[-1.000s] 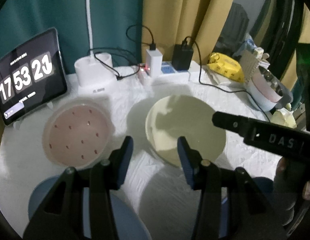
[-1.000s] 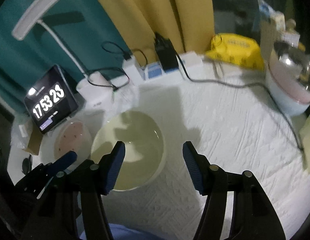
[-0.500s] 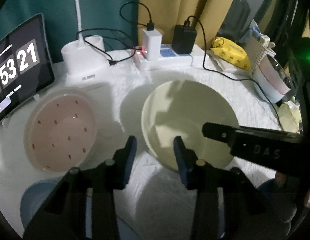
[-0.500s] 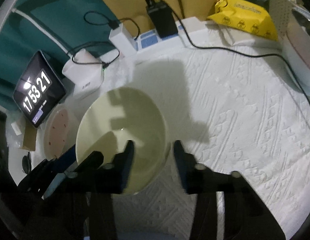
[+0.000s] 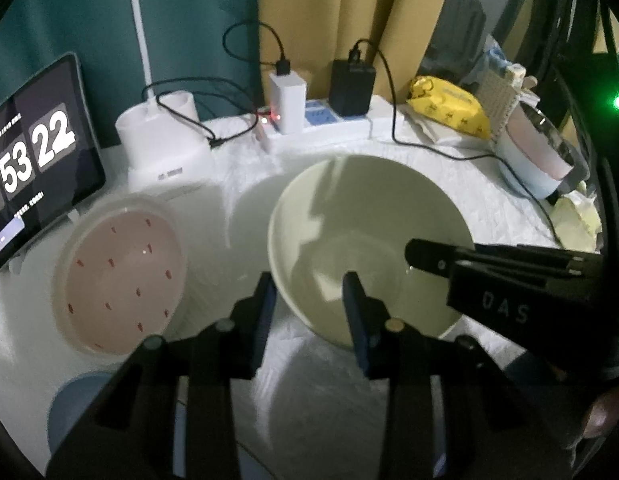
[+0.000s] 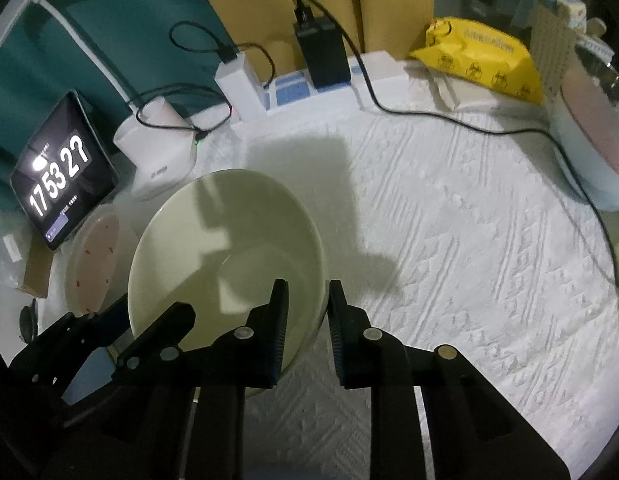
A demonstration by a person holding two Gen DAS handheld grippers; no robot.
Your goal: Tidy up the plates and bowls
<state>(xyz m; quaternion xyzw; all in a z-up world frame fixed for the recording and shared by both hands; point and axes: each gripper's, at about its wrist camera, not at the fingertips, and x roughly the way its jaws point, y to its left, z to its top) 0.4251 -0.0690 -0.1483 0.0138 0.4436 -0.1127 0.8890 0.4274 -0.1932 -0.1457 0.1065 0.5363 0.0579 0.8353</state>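
Both tongs straddle the cream bowl [image 6: 225, 252] rim on the desk [image 6: 449, 240]: the right tongs [image 6: 307, 292] nearly pressed onto its right wall, the left tongs [image 5: 309, 284] spread wider across its near-left edge.

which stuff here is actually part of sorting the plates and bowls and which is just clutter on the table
Part of the job:
cream bowl, its rim between the fingers of both the left gripper and the right gripper
pink spotted bowl

Just lying about:
tablet clock
power strip
yellow packet
lamp base
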